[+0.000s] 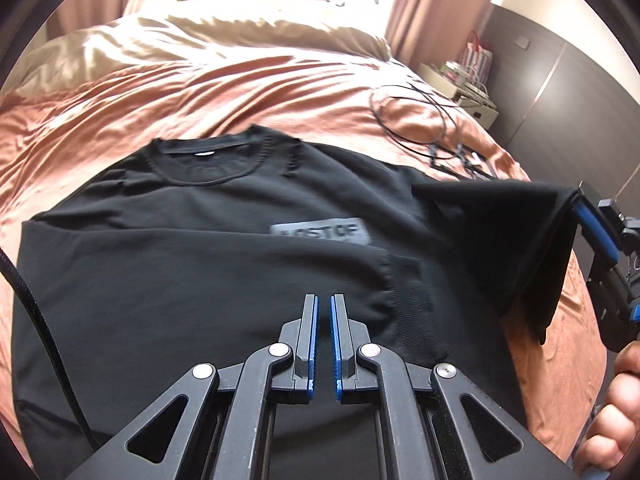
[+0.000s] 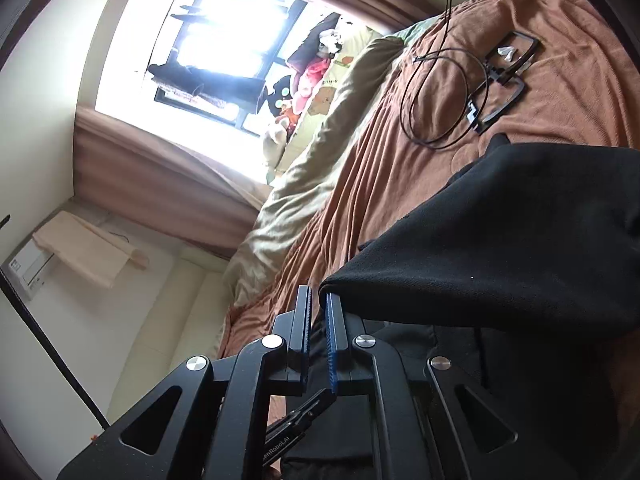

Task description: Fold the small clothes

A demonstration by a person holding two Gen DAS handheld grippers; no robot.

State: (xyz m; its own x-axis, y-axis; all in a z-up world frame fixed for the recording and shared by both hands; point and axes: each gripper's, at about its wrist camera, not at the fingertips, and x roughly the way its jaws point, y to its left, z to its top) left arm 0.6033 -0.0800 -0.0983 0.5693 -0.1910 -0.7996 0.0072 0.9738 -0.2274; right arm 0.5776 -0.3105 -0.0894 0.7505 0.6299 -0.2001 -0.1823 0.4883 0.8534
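Black sweater (image 1: 208, 248) lies front up on the orange bedspread (image 1: 120, 112), collar away from me, grey chest patch (image 1: 320, 234) just ahead of my left tongs (image 1: 324, 300). One sleeve is already laid across the body, its ribbed cuff (image 1: 416, 308) just right of the left tips. Left tongs hover over the lower body of the sweater, jaws narrowed to a thin slit, nothing between them. My right tongs (image 2: 318, 294) are clamped on the edge of the other sleeve (image 2: 500, 248), which is lifted clear of the bed and drapes off to the right of the jaws. From the left camera that same sleeve (image 1: 500, 224) hangs from the right tongs (image 1: 580, 208) at the frame's right edge, my hand (image 1: 612, 412) below it. Beyond the sweater: black cable loop (image 2: 436, 96) and black frames (image 2: 504, 80) on the bedspread, beige duvet (image 1: 224, 40) further out.
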